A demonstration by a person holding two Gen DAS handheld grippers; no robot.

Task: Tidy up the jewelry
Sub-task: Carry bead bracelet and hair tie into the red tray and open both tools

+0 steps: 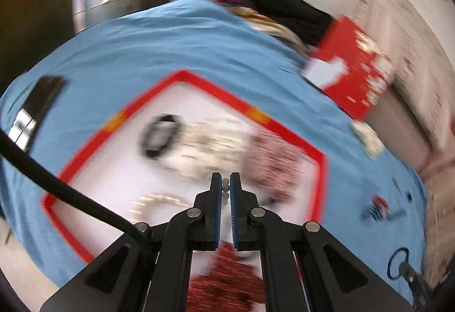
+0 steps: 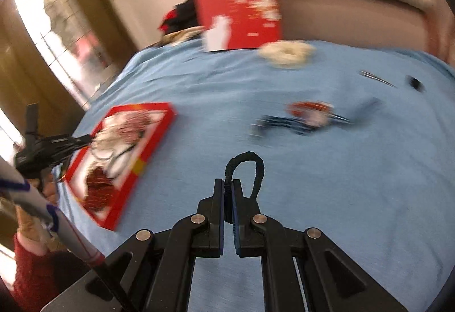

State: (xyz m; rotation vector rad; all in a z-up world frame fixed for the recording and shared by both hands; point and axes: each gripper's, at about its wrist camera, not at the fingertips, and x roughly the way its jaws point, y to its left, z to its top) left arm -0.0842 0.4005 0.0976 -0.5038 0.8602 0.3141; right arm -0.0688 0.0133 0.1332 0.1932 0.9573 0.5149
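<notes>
A red-rimmed white tray (image 1: 284, 129) lies on the blue cloth and holds several pieces of jewelry: a black bangle (image 1: 159, 135), pale beads (image 1: 210, 147), pink beads (image 1: 275, 166) and dark red beads (image 1: 227, 283). My left gripper (image 1: 225, 184) is over the tray, shut on a strand of small grey beads (image 1: 225, 189). My right gripper (image 2: 227, 189) is shut on a black cord loop (image 2: 250, 169), above the cloth to the right of the tray (image 2: 159, 138). The left gripper (image 2: 82, 138) also shows in the right wrist view over the tray.
A red box (image 2: 241, 13) stands at the back. A cream bead bracelet (image 2: 287, 54), a red-and-white piece with a dark strand (image 2: 307, 112), a thin pin (image 2: 378, 78) and a small black item (image 2: 415, 82) lie on the blue cloth (image 2: 341, 184). A black phone (image 1: 39, 104) lies left.
</notes>
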